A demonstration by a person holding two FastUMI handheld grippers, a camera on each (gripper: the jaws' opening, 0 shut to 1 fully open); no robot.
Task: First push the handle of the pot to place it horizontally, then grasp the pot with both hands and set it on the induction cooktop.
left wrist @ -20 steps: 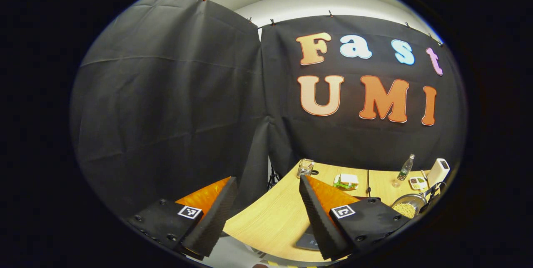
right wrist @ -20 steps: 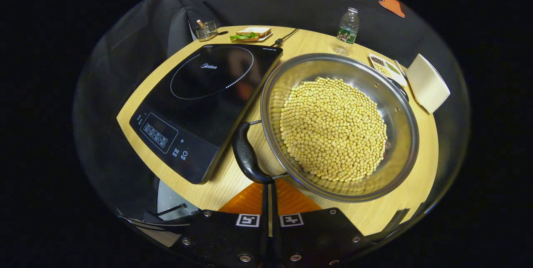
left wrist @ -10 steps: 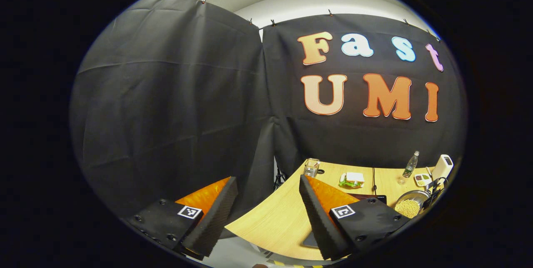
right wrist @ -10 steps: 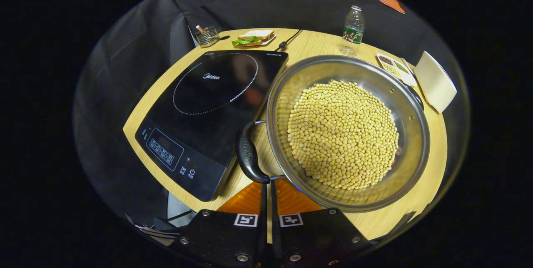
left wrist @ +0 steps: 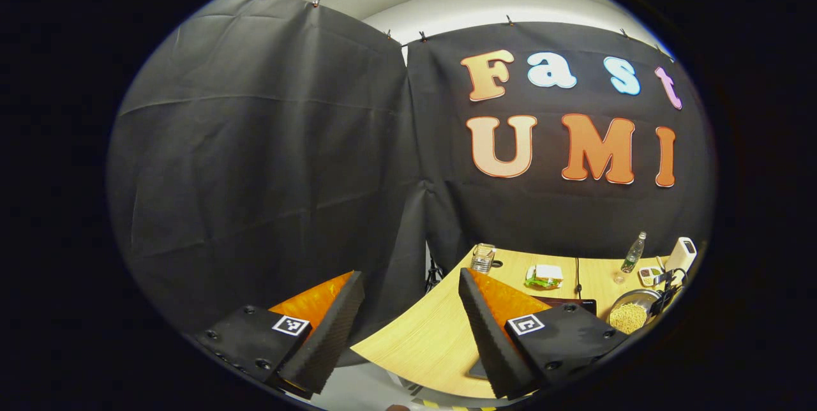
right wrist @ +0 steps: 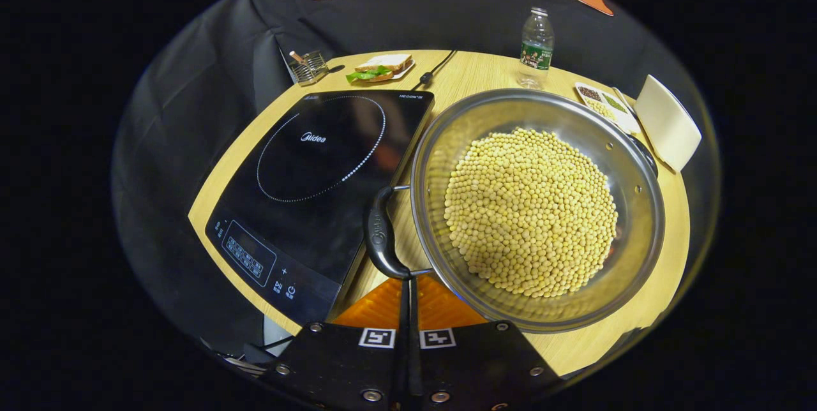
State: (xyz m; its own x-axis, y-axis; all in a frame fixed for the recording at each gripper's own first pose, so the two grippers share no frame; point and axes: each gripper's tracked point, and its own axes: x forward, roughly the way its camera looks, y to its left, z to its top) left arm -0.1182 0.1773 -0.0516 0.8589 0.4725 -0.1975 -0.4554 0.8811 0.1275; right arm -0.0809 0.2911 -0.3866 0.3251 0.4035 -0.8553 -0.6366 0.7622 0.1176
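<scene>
Steel pot [right wrist: 625, 162] sits on the tabletop [right wrist: 485, 69] just right of the induction cooktop [right wrist: 319, 175], off its surface, holding a heap of pale yellow beans [right wrist: 530, 210]. Black side handle [right wrist: 378, 239] faces the right tool [right wrist: 408, 290], whose fingers are pressed together w/ tips just at the handle. Left tool [left wrist: 408, 328] gapes wide, holding nothing, off the tabletop edge, aimed at the booth wall. Small divided tray [right wrist: 600, 104] w/ seeds behind the pot.

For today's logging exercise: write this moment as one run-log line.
phase: pushing handle | right gripper: shut, tips at black loop handle of steel pot of beans | left gripper: open, off table | black induction cooktop: bare
</scene>
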